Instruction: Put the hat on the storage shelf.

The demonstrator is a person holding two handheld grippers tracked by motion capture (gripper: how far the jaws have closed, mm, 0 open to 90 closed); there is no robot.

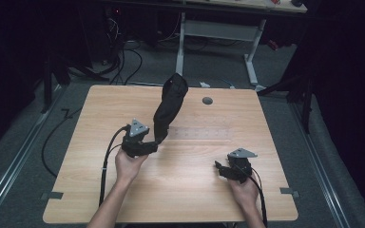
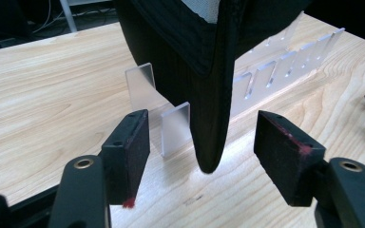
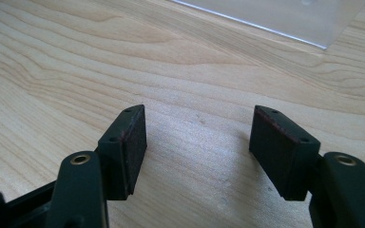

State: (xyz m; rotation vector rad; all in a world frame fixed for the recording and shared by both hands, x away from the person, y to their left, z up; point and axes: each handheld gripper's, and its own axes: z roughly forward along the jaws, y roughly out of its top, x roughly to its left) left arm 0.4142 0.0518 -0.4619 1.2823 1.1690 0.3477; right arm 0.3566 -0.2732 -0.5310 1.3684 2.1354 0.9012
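A long black cloth item [image 1: 170,107] rises from the clear acrylic slotted rack [image 1: 204,133] lying across the middle of the wooden table [image 1: 100,118]. My left gripper [image 1: 153,145] is at the cloth's lower end. In the left gripper view the cloth's pointed tip [image 2: 210,152] hangs between the open jaws [image 2: 202,118], and neither pad touches it. Clear rack dividers [image 2: 176,126] stand just behind the tip. My right gripper [image 1: 218,167] rests low at the table's front right; its jaws [image 3: 199,114] stand open over bare wood.
A grey round grommet [image 1: 207,100] sits in the tabletop at the far side. Beyond the table stand a white desk frame [image 1: 252,57] and floor cables [image 1: 123,59]. A clear plate edge [image 3: 285,19] lies ahead of my right gripper.
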